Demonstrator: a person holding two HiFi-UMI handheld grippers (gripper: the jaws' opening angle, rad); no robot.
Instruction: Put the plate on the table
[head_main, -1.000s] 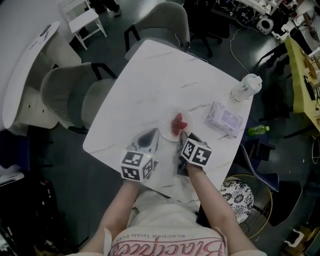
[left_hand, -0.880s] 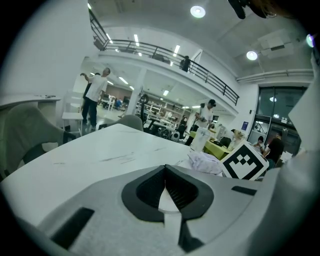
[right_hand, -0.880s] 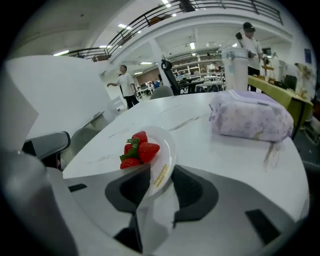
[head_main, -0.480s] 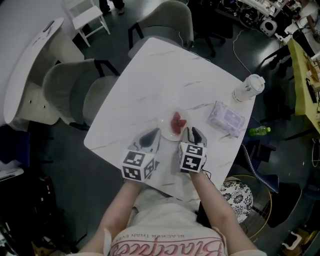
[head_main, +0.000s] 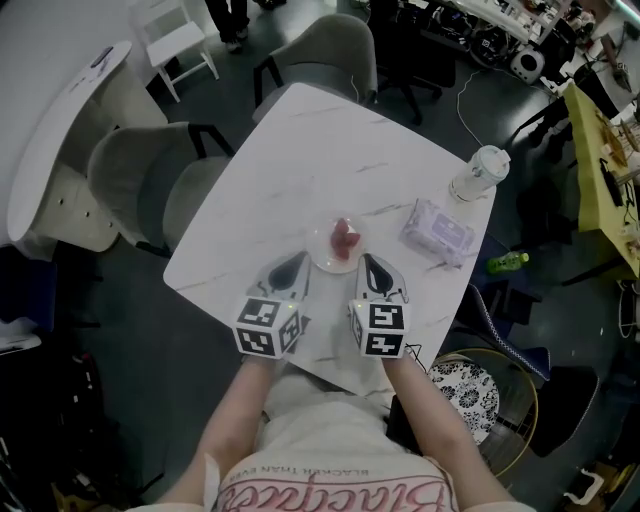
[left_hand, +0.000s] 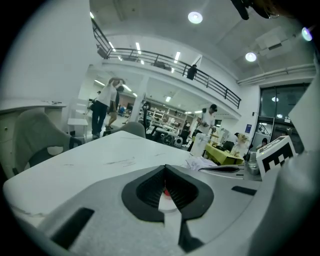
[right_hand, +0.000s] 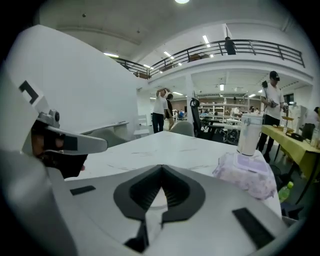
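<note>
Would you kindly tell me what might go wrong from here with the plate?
The small clear plate of red food pieces lies close between the shut left hand-held gripper and right hand-held gripper; a sideways move could nudge it. Swinging rightward might hit the purple wipes pack.

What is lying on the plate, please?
Red food pieces lie on the plate, near its middle. They cover the plate's surface beneath; their kind is too small to tell.
</note>
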